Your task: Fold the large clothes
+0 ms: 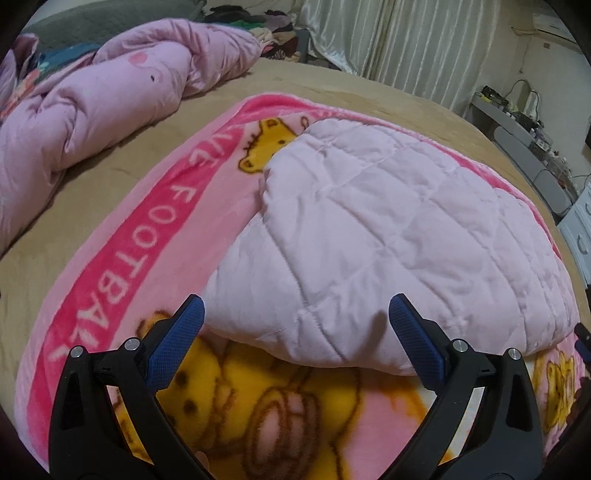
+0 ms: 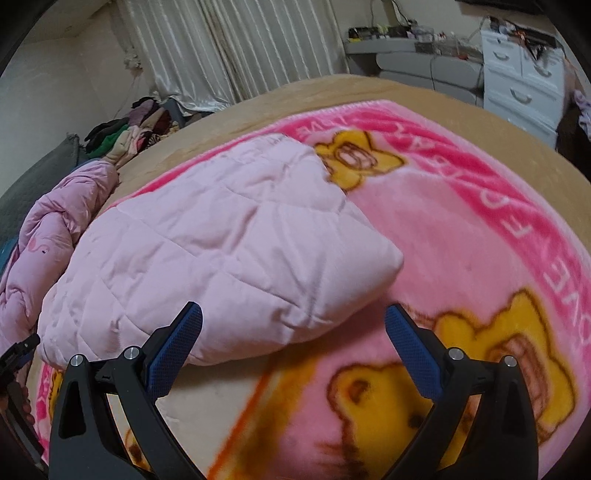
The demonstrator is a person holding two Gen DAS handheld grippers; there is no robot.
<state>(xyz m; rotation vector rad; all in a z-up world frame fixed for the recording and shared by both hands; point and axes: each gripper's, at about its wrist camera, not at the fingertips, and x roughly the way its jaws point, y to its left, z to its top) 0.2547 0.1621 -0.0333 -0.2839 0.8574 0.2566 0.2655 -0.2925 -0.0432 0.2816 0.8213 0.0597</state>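
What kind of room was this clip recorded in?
Most likely a bedroom: a wide bed with a cartoon blanket and a quilt on it, curtains behind, and a white drawer unit.

home bedroom: bed (image 1: pixel 332 85), rumpled duvet (image 1: pixel 92 110), curtains (image 2: pixel 240 48), white drawers (image 2: pixel 521 77).

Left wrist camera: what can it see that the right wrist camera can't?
Only the left wrist view shows the air conditioner high on the wall and the left gripper, open over the blanket. Only the right wrist view shows the white drawers and the right gripper, also open. Both show the folded pale pink quilt lying on the pink bear blanket, the crumpled pink duvet, the curtains and the heap of clothes.
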